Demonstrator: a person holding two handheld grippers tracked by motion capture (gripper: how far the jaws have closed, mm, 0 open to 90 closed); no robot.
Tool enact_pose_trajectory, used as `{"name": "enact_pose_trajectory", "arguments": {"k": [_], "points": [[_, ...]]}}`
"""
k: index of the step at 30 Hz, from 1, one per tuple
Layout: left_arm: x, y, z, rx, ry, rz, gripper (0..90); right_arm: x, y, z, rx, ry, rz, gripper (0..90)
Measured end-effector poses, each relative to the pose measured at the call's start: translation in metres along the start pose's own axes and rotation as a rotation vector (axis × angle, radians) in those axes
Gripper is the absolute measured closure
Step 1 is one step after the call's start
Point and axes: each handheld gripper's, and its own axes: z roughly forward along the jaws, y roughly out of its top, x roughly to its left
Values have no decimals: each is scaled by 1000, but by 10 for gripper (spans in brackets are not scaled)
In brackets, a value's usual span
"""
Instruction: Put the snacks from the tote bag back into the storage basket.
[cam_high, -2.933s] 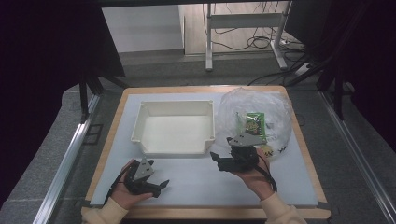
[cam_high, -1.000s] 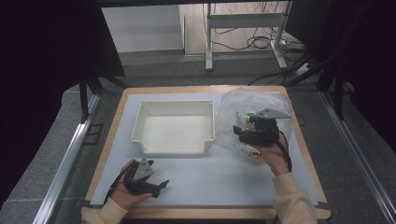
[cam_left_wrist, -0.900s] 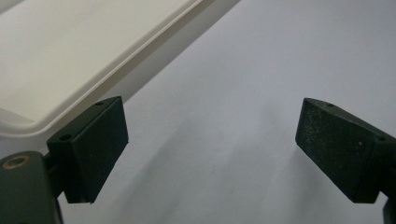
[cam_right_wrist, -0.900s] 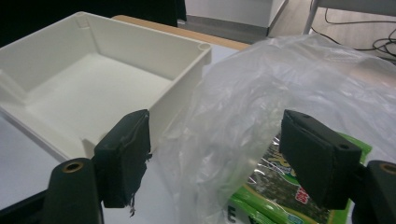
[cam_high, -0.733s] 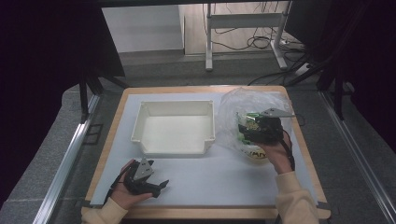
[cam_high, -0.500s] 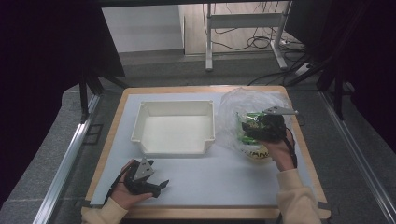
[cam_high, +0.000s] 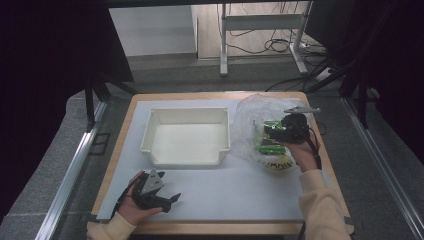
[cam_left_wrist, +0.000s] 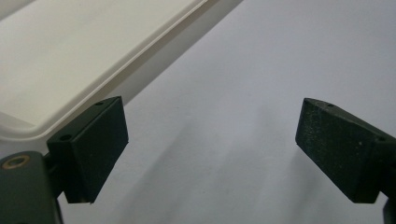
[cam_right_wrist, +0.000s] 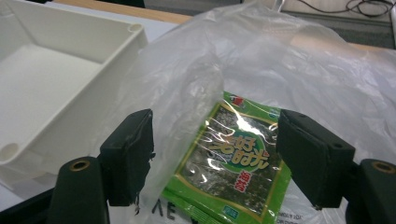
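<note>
My right gripper (cam_right_wrist: 212, 154), jaws apart, nears the light, crinkly seaweed packet (cam_right_wrist: 233, 163) inside the slippery plastic bag (cam_right_wrist: 289, 70); best pinched by its flat edge.

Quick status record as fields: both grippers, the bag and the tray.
right gripper: jaws open, either side of the green snack packet, pads not pressing
packet: inside the clear plastic bag, another green packet under it
bag: on the table, right of the white tray
tray: empty
left gripper: open, nothing between the jaws, low over the white mat near the tray's front edge
</note>
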Motion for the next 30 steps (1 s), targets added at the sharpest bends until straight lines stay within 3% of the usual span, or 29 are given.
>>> {"name": "enact_pose_trajectory", "arguments": {"k": [12,30], "points": [[0,0,0,2,1,-1,92,-21,3,13,82,-17,37,317],[1,0,0,7,0,1,92,-38,-2,37,183,-28,89,396]]}}
